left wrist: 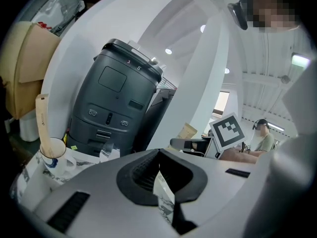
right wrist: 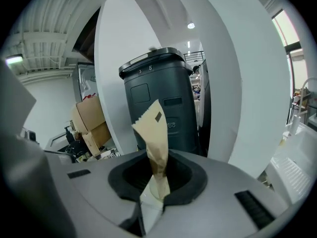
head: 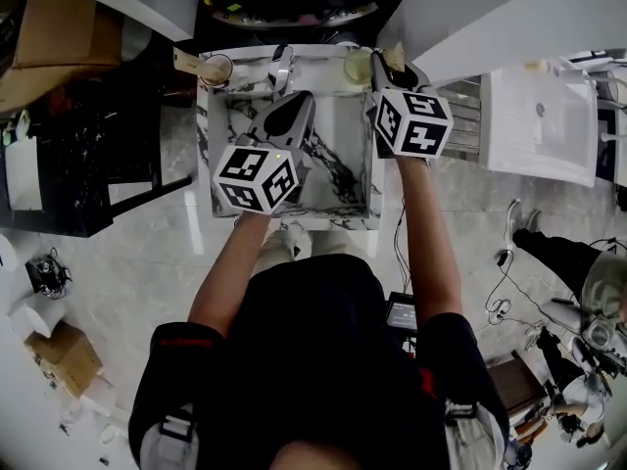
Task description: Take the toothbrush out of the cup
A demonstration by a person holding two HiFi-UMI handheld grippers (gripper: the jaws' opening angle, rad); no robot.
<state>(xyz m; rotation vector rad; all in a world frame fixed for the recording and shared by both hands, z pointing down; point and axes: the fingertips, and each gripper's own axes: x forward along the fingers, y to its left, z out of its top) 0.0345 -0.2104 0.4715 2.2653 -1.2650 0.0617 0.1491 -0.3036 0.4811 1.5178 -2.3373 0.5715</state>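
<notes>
Two cups stand at the back of the marble-patterned table (head: pixel 348 179). The left cup (head: pixel 217 70) (left wrist: pixel 52 151) holds a paper-wrapped toothbrush (left wrist: pixel 43 117). The right cup (head: pixel 358 66) is pale yellow. My right gripper (head: pixel 384 69) (right wrist: pixel 157 158) is shut on a second toothbrush in a brown paper wrapper (right wrist: pixel 151 129) (head: pixel 395 57), which sticks up between the jaws just right of that cup. The jaws hide its lower end. My left gripper (head: pixel 292 108) (left wrist: pixel 158 156) hovers over the table's middle, shut with nothing in it.
A dark grey bin (left wrist: pixel 115 105) (right wrist: pixel 159 103) stands behind the table between white curved columns. Cardboard boxes (head: pixel 54 42) are at the far left, and a white table (head: pixel 544 125) at the right. A small crumpled white object (left wrist: pixel 109 152) lies at the table's back edge.
</notes>
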